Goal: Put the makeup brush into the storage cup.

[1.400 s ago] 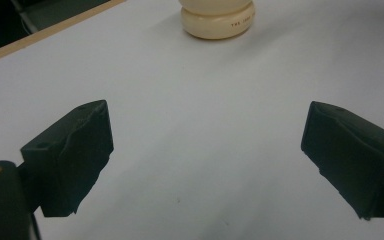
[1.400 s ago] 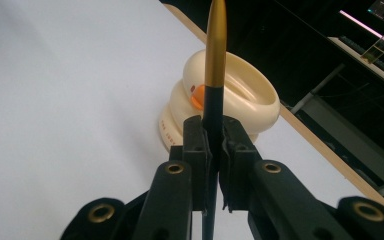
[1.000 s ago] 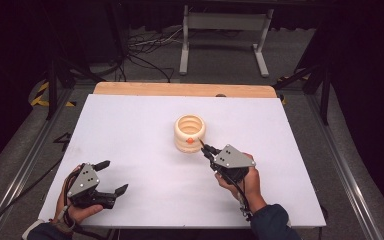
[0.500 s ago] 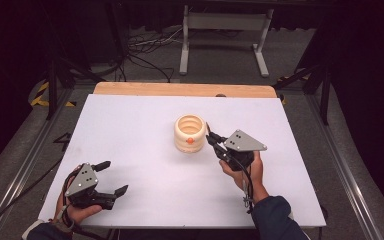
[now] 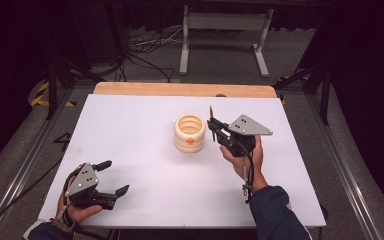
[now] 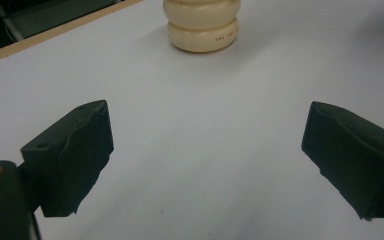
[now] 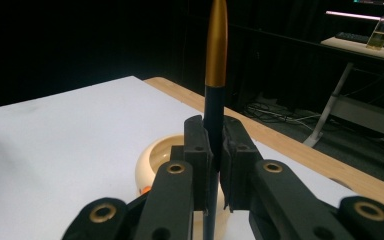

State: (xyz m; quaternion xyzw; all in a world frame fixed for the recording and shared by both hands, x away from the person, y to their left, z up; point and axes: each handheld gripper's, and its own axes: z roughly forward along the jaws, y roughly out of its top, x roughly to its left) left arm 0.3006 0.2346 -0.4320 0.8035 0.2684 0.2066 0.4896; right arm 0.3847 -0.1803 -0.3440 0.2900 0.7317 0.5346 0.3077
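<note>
Pen (image 7: 216,60), light, stiff and slippery, is standing upright, pinched at mid-barrel by right gripper (image 7: 215,145) beside cream ribbed holder (image 5: 189,133); left gripper (image 5: 111,177) is resting spread

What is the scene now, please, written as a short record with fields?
surface: white table
holder: cream ringed cup, upright near the table's middle
right hand-held gripper: shut on a pen, raised beside the cup
pen: dark body, gold end up, upright
left hand-held gripper: open, nothing between its jaws, low at the near left edge
</note>
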